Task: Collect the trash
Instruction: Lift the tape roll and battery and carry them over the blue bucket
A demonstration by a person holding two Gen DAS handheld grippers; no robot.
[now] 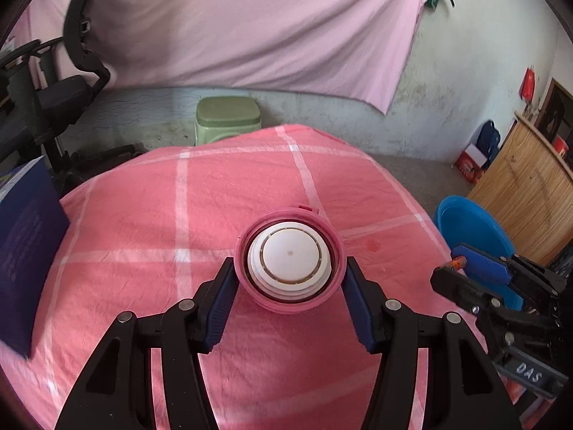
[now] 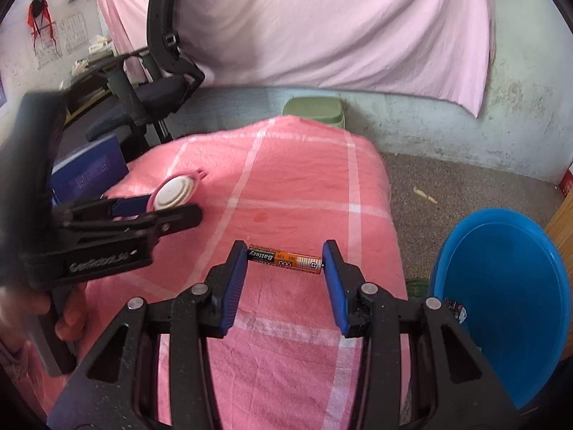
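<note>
Both sets of jaws stood about half open, each closed on a piece of trash. Biggest of the task's things was the blue basin (image 2: 501, 304) on the floor just beside the right edge of the pink checked bedcover (image 2: 286, 186), with a small scrap already lying in it; it looked to be the place for the trash.

Next in size, the pink-and-white lid (image 1: 290, 259) sat between the pads of the left gripper (image 1: 290, 272), pinched at opposite points of its round rim. In the right wrist view it appeared tilted and clear of the cover. Being round and smooth, it could probably have rolled or popped out of the pads if the grip had slackened or the hand had swung sharply, landing on the bed or floor short of the basin.

Smallest, the battery (image 2: 285, 258) was held end to end in the right gripper (image 2: 285, 263), above the cover. That seemed the riskier hold: only its two tips met the pads, so a slight twist could likely have pivoted it free. The two grippers hung close together, and a knock between them on the way to the basin could have shaken either item loose.
</note>
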